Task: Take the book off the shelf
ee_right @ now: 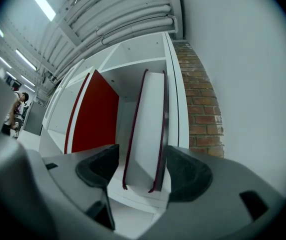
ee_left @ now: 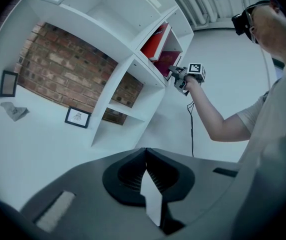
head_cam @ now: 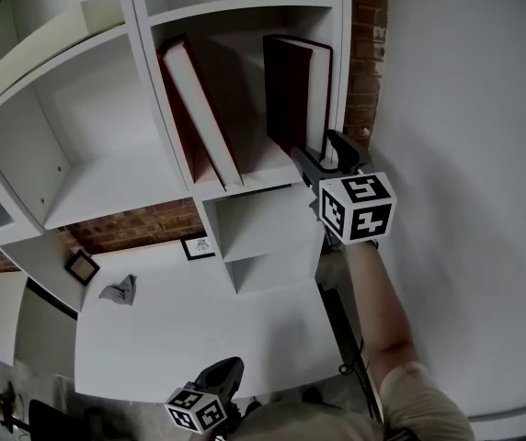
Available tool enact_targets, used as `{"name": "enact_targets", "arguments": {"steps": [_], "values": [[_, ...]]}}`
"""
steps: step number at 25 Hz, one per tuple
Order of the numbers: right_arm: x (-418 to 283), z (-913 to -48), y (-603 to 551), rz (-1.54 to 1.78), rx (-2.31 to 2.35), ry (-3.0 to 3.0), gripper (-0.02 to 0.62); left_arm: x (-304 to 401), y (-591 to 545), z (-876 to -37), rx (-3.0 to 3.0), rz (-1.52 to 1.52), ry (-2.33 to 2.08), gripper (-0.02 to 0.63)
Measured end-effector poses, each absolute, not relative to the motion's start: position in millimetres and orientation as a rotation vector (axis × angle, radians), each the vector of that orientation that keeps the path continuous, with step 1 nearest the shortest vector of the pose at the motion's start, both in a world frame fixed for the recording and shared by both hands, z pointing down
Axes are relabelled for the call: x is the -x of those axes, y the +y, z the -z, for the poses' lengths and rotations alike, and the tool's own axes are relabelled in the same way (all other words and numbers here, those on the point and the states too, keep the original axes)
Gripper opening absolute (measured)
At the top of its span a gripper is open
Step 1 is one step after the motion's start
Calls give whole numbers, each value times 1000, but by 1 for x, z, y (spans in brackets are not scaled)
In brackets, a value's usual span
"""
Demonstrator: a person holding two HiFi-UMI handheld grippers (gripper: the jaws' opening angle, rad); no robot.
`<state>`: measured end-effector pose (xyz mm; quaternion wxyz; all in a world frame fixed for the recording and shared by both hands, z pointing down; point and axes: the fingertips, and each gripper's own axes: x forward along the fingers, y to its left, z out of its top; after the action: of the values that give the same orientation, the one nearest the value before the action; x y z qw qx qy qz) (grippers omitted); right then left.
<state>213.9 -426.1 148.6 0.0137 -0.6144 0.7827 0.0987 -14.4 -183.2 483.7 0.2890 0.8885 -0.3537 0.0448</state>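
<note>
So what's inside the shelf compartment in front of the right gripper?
Two red books: a leaning book at left and an upright book at right, between the open jaws of the right gripper. They cover part of the back wall.

From my end the shelf [head_cam: 116, 182] reads as smooth white board, matt as if painted. The book [ee_right: 145, 134] has smooth dark red covers round a pale paper block — the leaning book [head_cam: 199, 108] looks the same. The brick wall [head_cam: 366, 53] is rough and mortared. My right gripper [ee_right: 142, 171] and left gripper [ee_left: 146, 151] are matt grey plastic, the left's pads ribbed and black.
</note>
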Motion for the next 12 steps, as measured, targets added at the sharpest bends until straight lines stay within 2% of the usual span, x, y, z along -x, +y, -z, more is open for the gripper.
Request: {"name": "enact_targets", "arguments": {"steps": [12], "values": [[-208, -149, -434, -340, 2002, 2433, 261, 24, -186, -486, -2382, -102, -910, 3]]}}
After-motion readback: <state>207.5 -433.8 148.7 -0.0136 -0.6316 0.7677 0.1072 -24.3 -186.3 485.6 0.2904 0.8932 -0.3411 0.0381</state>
